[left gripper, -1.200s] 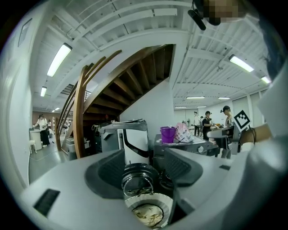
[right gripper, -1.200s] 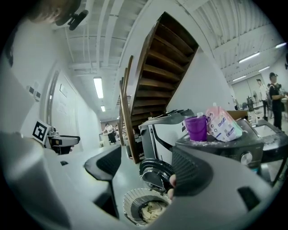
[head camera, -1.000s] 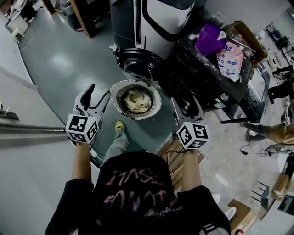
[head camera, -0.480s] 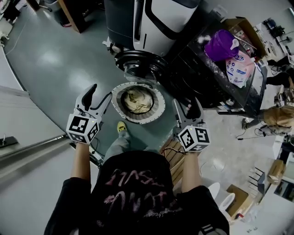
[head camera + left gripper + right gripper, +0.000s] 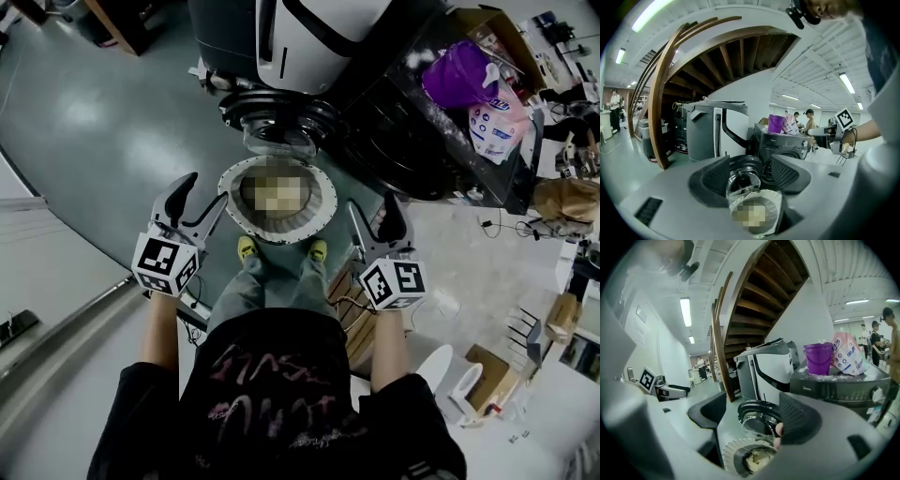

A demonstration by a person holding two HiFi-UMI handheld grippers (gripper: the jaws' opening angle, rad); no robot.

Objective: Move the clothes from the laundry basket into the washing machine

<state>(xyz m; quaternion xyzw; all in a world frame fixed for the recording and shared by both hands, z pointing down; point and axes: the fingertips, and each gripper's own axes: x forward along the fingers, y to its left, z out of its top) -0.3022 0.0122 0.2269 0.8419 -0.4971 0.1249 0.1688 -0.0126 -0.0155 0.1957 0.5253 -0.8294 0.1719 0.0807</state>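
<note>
As your left gripper and right gripper flank the basket, fingers parted and empty, you're starting a pick: dip into the clothes, close, then carry to the washer.

Open floor lies left of the laundry basket; the open round door stands just beyond it.
</note>
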